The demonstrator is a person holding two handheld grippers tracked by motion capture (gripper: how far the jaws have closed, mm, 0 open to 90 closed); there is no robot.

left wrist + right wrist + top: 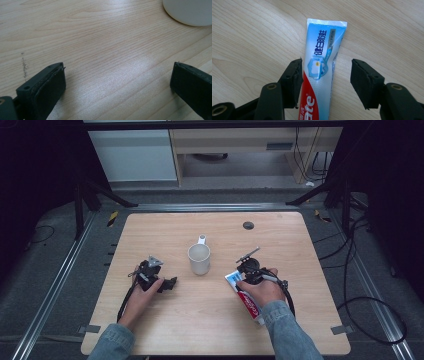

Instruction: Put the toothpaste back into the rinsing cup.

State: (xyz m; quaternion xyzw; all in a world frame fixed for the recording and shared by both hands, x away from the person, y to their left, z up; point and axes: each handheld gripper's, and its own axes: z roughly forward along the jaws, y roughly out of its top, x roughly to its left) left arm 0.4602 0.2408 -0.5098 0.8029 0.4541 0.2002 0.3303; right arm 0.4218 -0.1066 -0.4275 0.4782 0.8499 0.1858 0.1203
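On the counter, a pale wood-grain top with rounded corners and a dark grommet near its far edge, three items were logged. Around it ran grey flooring, metal rails, black stand legs and loose cables; pale cabinets stood beyond the far edge.

Mug: white, upright, near the middle, handle turned to the far side. It stood between the two tools and apart from both. Nothing could be seen inside it.

Tube: toothpaste, blue, white and red, lying flat on the counter right of the mug, its crimped end toward the far side.

Right tool: set over the tube, jaws roughly half apart and straddling it. One jaw lay against the tube's edge; a clear gap remained at the other. No grip had been made.

Left tool: low over bare counter left of the mug, jaws wide apart, nothing between them; the mug's edge showed at the top of its view.

Progress, as judged: early. The reach to the tube looked complete; the closing on it, the lift and any carry, likely toward the mug, all remained to be done.
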